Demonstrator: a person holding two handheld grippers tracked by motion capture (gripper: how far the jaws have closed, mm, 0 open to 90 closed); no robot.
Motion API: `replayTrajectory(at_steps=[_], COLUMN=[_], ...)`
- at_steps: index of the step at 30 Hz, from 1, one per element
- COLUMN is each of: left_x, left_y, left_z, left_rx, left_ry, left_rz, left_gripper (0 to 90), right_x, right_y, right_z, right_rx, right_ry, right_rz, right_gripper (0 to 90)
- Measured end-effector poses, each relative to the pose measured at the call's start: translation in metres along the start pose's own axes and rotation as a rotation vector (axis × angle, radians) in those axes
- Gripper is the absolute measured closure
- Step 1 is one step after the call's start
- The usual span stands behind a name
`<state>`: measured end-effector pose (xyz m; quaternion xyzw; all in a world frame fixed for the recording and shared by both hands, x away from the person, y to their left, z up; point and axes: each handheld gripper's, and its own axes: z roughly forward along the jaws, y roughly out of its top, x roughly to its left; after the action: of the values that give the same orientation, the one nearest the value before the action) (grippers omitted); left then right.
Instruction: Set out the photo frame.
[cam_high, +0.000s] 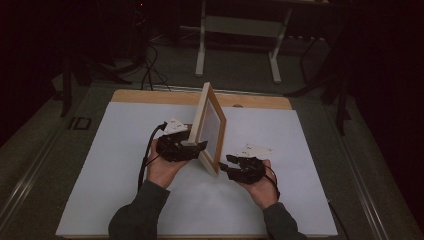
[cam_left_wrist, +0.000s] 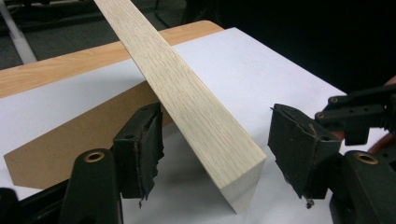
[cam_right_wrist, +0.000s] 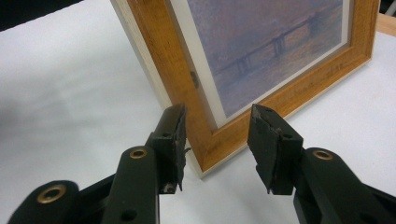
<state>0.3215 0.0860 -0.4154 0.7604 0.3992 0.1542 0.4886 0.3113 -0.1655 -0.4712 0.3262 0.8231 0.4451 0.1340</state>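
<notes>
Both tongs, L (cam_high: 199, 145) & R (cam_high: 226, 162), seemingly open, pointing inward.

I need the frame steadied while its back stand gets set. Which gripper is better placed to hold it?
Probably right. The right gripper has its open jaws straddling the picture frame's near bottom corner. The left gripper sits behind, open around the frame's edge, nearer the brown stand.
</notes>
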Motion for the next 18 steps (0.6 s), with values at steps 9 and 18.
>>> replayTrajectory(at_steps=[9, 18], left_x=[-0.0024, -0.0041], left_y=[0.0006, -0.0004], left_z=[0.0037, 0.0054], left_rx=[-0.006, -0.013], left_ry=[0.046, 0.073], left_rz=[-0.025, -0.05], left_gripper=[41.7, 46.0], right_x=[-0.001, -0.0013], right_y=[-0.0015, -0.0033], right_z=[0.0, 0.0006], right_rx=[0.0, 0.001], right_ry=[-0.001, 0.001], right_rz=[0.004, 0.01], right_gripper=[56.0, 56.0])
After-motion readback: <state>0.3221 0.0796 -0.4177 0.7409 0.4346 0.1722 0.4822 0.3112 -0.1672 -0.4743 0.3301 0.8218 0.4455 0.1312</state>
